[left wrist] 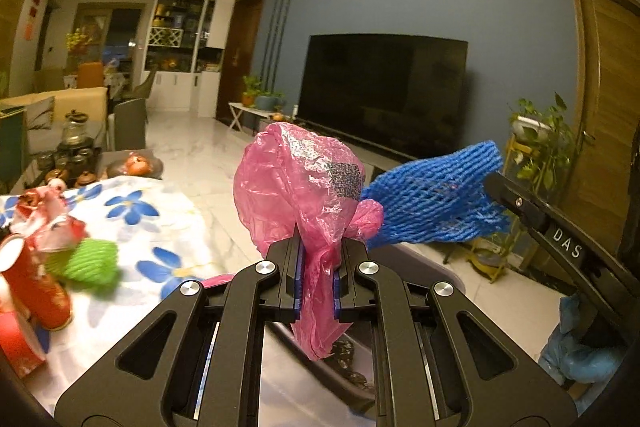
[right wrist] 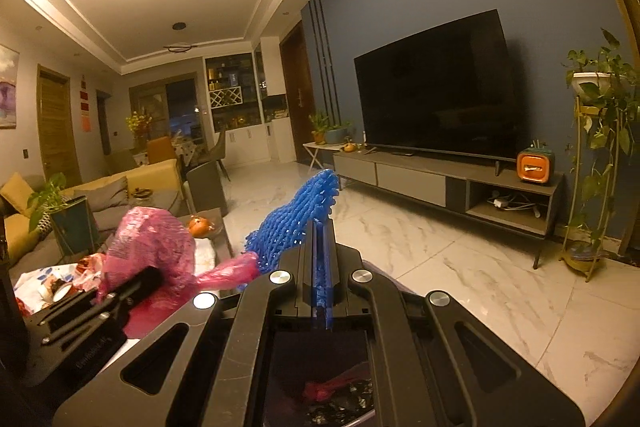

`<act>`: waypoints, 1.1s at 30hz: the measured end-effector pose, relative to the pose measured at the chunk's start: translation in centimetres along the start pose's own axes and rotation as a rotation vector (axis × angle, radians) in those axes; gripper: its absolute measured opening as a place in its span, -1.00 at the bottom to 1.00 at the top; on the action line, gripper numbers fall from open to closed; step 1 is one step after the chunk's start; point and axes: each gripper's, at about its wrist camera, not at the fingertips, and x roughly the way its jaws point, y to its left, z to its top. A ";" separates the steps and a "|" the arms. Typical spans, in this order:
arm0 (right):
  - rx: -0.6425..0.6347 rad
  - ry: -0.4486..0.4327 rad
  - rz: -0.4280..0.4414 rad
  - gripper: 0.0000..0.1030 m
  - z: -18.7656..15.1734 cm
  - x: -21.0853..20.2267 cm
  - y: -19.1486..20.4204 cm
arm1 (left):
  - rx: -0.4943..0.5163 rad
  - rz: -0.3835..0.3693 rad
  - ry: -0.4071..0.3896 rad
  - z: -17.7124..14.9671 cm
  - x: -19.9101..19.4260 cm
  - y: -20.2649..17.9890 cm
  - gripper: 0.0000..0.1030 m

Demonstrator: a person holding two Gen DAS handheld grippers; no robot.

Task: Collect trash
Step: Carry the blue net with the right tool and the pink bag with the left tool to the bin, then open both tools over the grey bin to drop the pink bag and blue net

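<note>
My left gripper [left wrist: 319, 247] is shut on a crumpled pink plastic bag [left wrist: 296, 179], which bulges above the jaws and hangs down below them. A twisted pink tail [right wrist: 232, 273] of the bag reaches the blue foam net sleeve [left wrist: 436, 203]. My right gripper [right wrist: 320, 227] is shut on the blue foam net [right wrist: 296, 219], which sticks up and to the left past the fingertips. In the left wrist view the right gripper [left wrist: 494, 185] comes in from the right. The left gripper [right wrist: 146, 279] and the pink bag [right wrist: 150, 247] sit at the lower left of the right wrist view.
A dark bin [right wrist: 332, 387] with trash in it lies under both grippers. Left stands a table with a floral cloth [left wrist: 168, 219], holding a green foam net [left wrist: 92, 261], red cans [left wrist: 36, 291] and wrappers. Beyond are marble floor, a TV [right wrist: 436, 91], its stand and a plant rack [right wrist: 592, 187].
</note>
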 end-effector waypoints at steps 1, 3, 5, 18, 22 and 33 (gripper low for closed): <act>0.004 -0.003 -0.007 -0.93 -0.1 0.1 -0.2 | 0.003 -0.006 0.008 -0.1 0.5 -0.3 -0.81; 0.008 -0.005 -0.013 -0.93 -0.2 0.1 -0.6 | 0.005 -0.015 0.023 -0.3 1.3 -0.7 -0.81; 0.012 -0.001 -0.016 -0.93 -0.3 0.5 -1.0 | 0.010 -0.017 0.030 -0.4 2.0 -1.1 -0.81; 0.017 0.044 0.001 -0.93 -0.7 1.9 -1.4 | 0.035 -0.033 0.090 -1.3 4.8 -1.8 -0.77; 0.023 0.063 0.006 -0.93 -0.9 2.5 -1.6 | 0.026 -0.057 0.110 -1.6 5.3 -1.7 -0.53; 0.050 0.103 -0.006 -0.92 -1.5 3.5 -2.4 | -0.012 -0.069 0.107 -2.2 4.9 -0.4 0.34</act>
